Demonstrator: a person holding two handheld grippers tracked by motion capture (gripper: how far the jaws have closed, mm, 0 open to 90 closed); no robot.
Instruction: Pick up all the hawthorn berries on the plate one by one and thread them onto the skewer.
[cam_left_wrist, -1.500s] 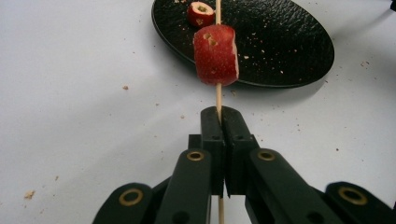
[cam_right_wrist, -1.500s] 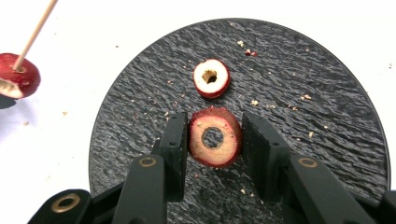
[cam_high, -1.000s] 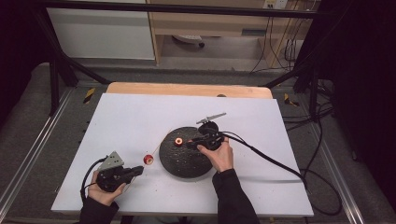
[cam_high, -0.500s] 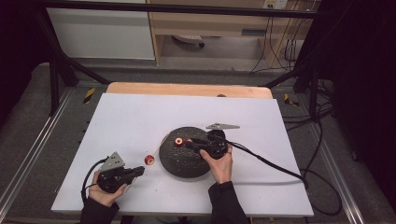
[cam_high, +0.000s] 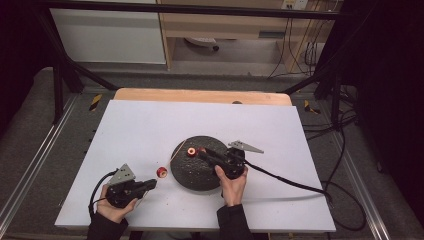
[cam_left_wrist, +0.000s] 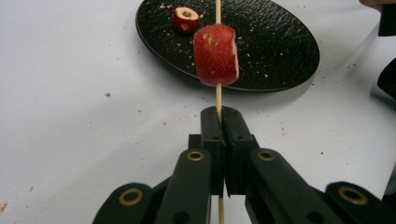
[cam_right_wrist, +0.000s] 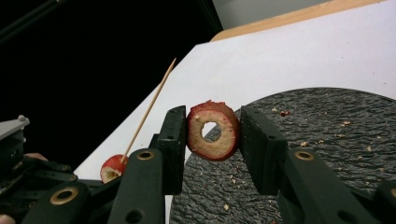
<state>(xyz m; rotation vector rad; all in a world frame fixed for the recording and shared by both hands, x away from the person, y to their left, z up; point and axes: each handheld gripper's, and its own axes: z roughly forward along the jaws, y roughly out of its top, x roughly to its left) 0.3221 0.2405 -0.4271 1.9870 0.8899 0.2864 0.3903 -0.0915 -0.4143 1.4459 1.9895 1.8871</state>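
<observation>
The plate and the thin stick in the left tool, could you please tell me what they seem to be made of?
The plate looks like dark stone or stoneware with a matte, pebbled face; which one is unclear. The stick, pale, thin and straight, looks like bare wood or bamboo, a skewer through a red fruit piece.

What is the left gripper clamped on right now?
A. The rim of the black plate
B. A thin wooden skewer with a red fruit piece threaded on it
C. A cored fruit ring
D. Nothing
B: in the left gripper view the left gripper is shut on the wooden skewer, which runs up through a red fruit piece.
</observation>
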